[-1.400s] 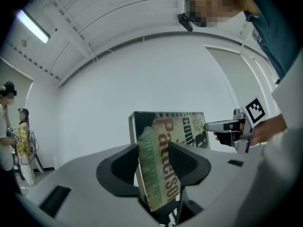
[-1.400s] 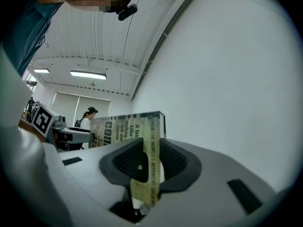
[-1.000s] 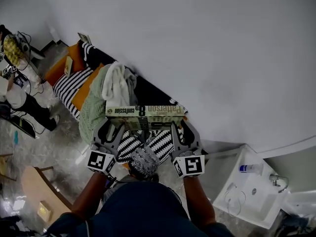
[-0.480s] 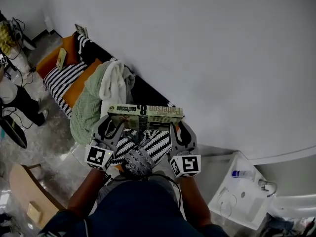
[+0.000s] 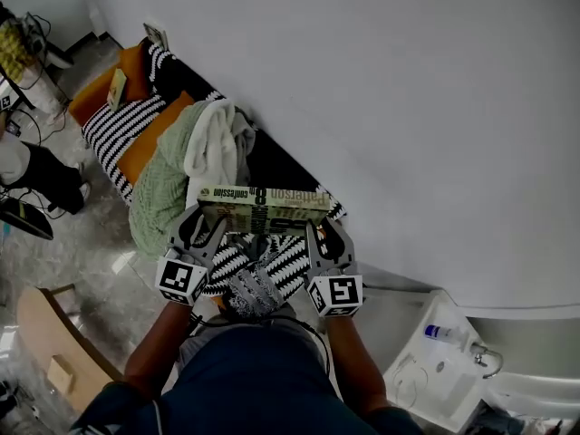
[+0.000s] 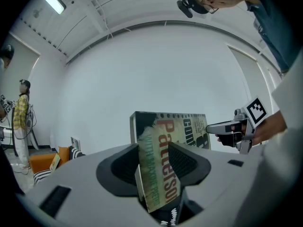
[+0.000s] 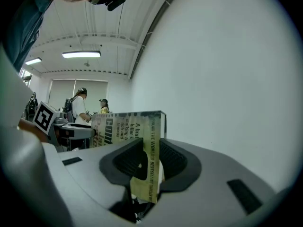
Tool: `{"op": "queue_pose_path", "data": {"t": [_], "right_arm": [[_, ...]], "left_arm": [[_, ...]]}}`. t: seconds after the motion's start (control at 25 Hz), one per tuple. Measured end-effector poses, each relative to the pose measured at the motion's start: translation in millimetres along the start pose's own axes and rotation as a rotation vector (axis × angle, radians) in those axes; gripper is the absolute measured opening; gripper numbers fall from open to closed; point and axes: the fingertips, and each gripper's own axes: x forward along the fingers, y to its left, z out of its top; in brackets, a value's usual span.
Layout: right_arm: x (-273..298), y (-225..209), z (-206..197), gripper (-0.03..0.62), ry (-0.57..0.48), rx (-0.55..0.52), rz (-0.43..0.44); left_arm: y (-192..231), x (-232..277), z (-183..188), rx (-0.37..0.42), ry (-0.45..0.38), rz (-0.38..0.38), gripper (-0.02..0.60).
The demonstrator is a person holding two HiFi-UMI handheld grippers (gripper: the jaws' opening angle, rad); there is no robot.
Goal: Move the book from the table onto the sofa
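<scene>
A thick paperback book (image 5: pixel 265 208) with a pale green cover hangs in the air over the sofa (image 5: pixel 272 166), spine towards me. My left gripper (image 5: pixel 210 221) is shut on its left end and my right gripper (image 5: pixel 314 227) is shut on its right end. In the left gripper view the book (image 6: pixel 158 169) stands on edge between the dark pads, with the other gripper (image 6: pixel 236 126) beyond it. The right gripper view shows the book (image 7: pixel 142 160) pinched the same way. Below the book lies a black-and-white zigzag cushion (image 5: pixel 263 259).
The sofa bears a pale green knitted throw (image 5: pixel 168 188), a white cloth (image 5: pixel 217 148), a striped cushion (image 5: pixel 122 130) and orange cushions (image 5: pixel 145 143). A white wall (image 5: pixel 408 107) runs behind it. A white table (image 5: pixel 435 370) with a small bottle (image 5: pixel 435 332) stands at right; a wooden chair (image 5: pixel 54 352) at left.
Both grippers and the book have sunk towards the sofa cushions and shifted slightly along it. The grip on the book is unchanged.
</scene>
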Motion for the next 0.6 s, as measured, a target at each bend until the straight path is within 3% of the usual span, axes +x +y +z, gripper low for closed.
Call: {"op": "queue_pose_path", "data": {"t": [0.6], "right_arm": [[88, -50, -88, 0.112, 0.132, 0.104, 0.074]], "left_arm": [[30, 82, -79, -0.067, 0.171, 0.065, 0.189]]}}
